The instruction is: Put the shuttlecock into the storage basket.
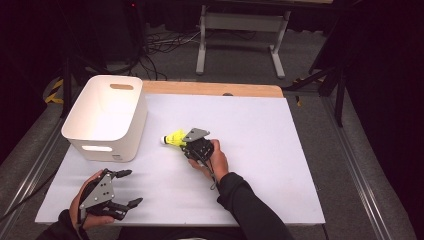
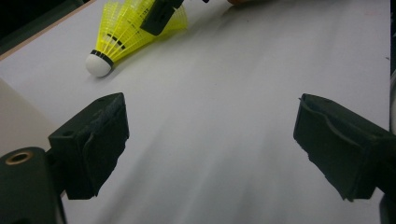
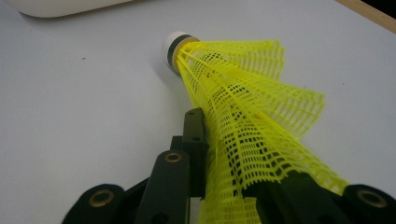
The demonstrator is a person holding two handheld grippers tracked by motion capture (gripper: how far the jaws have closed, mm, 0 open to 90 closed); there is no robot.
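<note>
A yellow plastic shuttlecock [image 1: 174, 138] with a white cork tip lies on its side on the white table top [image 1: 260, 150], its tip toward the white bin [image 1: 120, 146]. My right gripper [image 1: 184, 143] is shut on its mesh skirt. In the right gripper view the skirt [image 3: 243, 93] is pinched between the black jaws of the right gripper [image 3: 233, 149], with the cork pointing away. Near the front left corner, my left gripper [image 1: 132, 187] stands open over bare table. The left gripper view has its own gripper [image 2: 210, 140] wide apart, and the shuttlecock [image 2: 121, 35] farther off.
The empty white bin with handle slots stands at the back left of the table. A wooden strip [image 1: 215, 89] runs along the far edge. Beyond the table are a metal desk frame [image 1: 202, 45] and cables on the floor.
</note>
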